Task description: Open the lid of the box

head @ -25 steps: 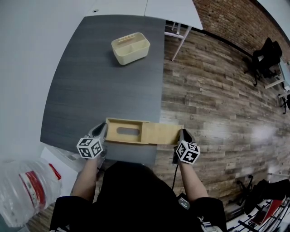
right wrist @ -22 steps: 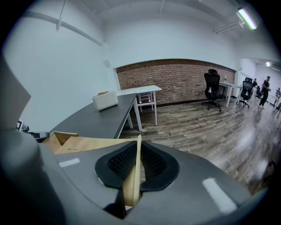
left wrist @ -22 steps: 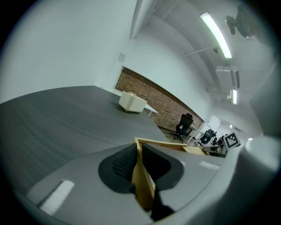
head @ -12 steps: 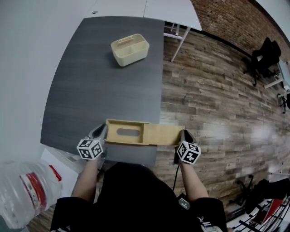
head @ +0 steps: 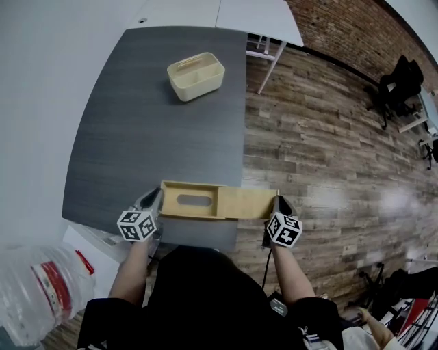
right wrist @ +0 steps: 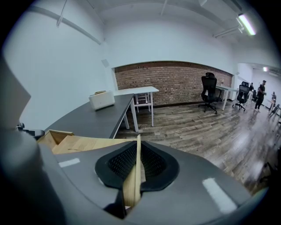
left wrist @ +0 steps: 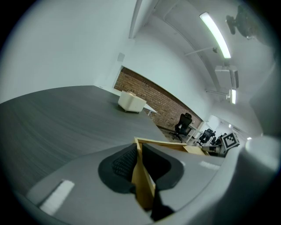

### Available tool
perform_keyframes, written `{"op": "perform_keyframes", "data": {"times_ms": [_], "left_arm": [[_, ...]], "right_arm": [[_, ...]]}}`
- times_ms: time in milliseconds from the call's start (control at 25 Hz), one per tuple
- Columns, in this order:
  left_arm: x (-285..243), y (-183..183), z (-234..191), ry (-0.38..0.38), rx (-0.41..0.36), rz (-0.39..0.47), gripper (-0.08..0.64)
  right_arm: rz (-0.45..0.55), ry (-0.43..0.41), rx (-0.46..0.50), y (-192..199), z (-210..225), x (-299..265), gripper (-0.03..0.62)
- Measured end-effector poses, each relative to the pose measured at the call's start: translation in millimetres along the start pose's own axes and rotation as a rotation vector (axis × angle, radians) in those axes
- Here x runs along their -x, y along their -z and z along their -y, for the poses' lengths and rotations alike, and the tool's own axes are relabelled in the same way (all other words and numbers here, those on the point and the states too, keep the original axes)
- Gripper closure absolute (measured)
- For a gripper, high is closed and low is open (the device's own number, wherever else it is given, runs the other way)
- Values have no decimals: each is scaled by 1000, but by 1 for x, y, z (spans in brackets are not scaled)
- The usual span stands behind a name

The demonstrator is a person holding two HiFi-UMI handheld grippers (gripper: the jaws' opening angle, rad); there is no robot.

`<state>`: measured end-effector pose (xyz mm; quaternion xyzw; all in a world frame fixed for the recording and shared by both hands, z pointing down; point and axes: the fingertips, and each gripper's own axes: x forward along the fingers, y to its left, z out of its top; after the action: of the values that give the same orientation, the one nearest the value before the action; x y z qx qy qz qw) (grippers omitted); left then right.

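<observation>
A light wooden box [head: 188, 199] lies at the near edge of the dark grey table [head: 157, 123]. Its sliding lid [head: 246, 203] is drawn out to the right, past the table's edge and over the floor. My left gripper [head: 152, 198] is shut on the box's left end wall [left wrist: 142, 184], which stands between the pads. On the lid's right end, my right gripper [head: 277, 203] is shut, and the thin board [right wrist: 131, 184] is pinched edge-on between the pads. The box's open inside [right wrist: 57, 137] shows at the left of the right gripper view.
A cream two-compartment caddy [head: 196, 74] stands at the table's far side. A large clear water bottle [head: 41, 287] lies on the floor at the lower left. A white table [head: 260, 17] and office chairs [head: 400, 85] stand further off on the wooden floor.
The lid's right end and my right gripper have shifted very slightly to the right. The left gripper and the box have stayed put.
</observation>
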<state>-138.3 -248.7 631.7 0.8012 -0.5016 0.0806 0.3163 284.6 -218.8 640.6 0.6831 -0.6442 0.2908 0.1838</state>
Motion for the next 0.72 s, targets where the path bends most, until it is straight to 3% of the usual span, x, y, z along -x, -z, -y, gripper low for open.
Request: {"op": "perform_keyframes", "data": {"times_ms": [160, 360, 520, 720], "left_arm": [[-1, 0, -1, -3, -4, -1, 523], [1, -3, -3, -28, -9, 22, 520], [13, -26, 2, -61, -41, 119, 506], [37, -52, 36, -13, -99, 216, 505]], "right_arm": [[20, 1, 6, -1, 0, 1, 551], [73, -21, 15, -9, 0, 12, 492], [171, -32, 39, -26, -1, 36, 485], [303, -105, 52, -48, -17, 84, 489]]}}
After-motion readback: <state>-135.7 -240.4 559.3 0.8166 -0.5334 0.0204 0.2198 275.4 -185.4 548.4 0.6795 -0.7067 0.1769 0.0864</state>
